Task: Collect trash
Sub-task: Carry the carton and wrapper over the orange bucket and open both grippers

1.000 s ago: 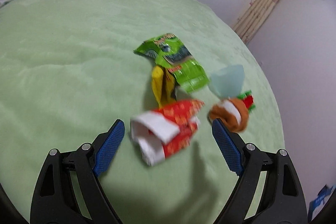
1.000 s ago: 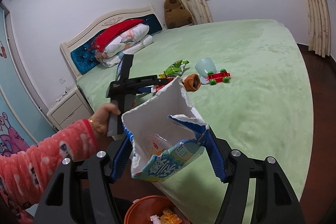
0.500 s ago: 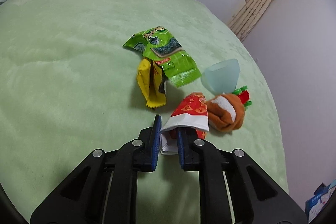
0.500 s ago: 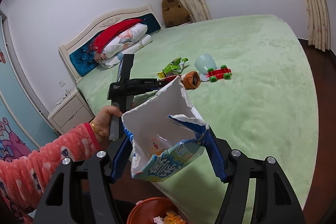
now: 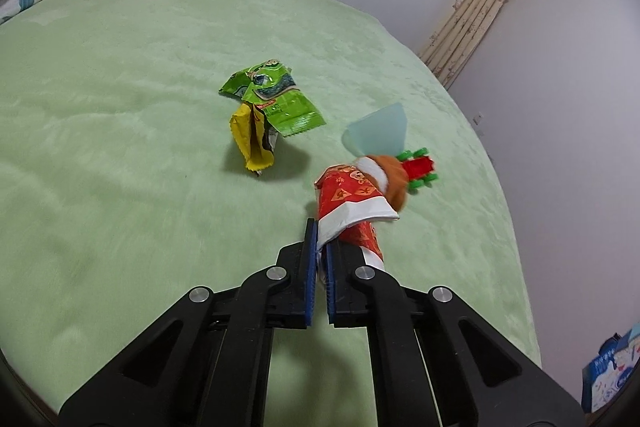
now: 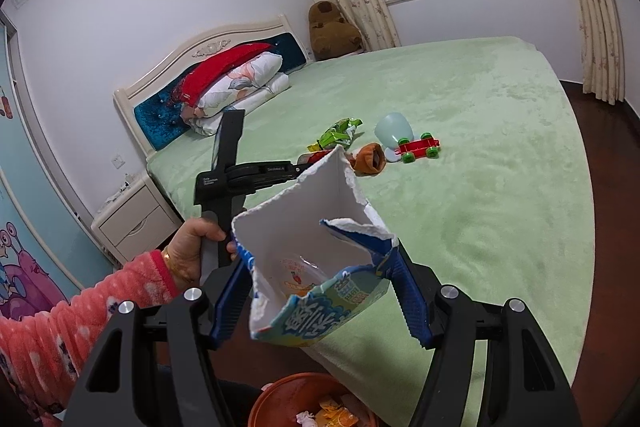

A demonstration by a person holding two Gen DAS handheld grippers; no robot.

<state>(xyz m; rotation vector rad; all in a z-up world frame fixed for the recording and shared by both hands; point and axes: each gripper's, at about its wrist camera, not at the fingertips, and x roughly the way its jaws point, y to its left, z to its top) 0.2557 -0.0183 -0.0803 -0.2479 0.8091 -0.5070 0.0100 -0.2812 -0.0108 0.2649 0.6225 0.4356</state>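
My left gripper [image 5: 319, 249] is shut on a red and white snack wrapper [image 5: 352, 205] and holds it just above the green bed [image 5: 120, 107]. A green wrapper [image 5: 276, 97] and a yellow wrapper [image 5: 252, 139] lie further out on the bed; the green one also shows in the right wrist view [image 6: 338, 133]. My right gripper [image 6: 320, 291] is shut on a torn blue and white carton [image 6: 312, 267] and holds it over an orange trash bin [image 6: 280, 399] beside the bed. The left gripper also shows in the right wrist view [image 6: 304, 163].
A brown sock [image 5: 390, 175], a pale blue cup [image 5: 378, 131] and a red toy car [image 5: 418, 171] lie beside the red wrapper. Pillows [image 6: 240, 83] and a headboard sit at the bed's far end. A white nightstand [image 6: 132, 219] stands by the bed.
My left gripper closed on the red and white wrapper and has lifted it slightly off the bed. My right gripper has kept the carton almost still.
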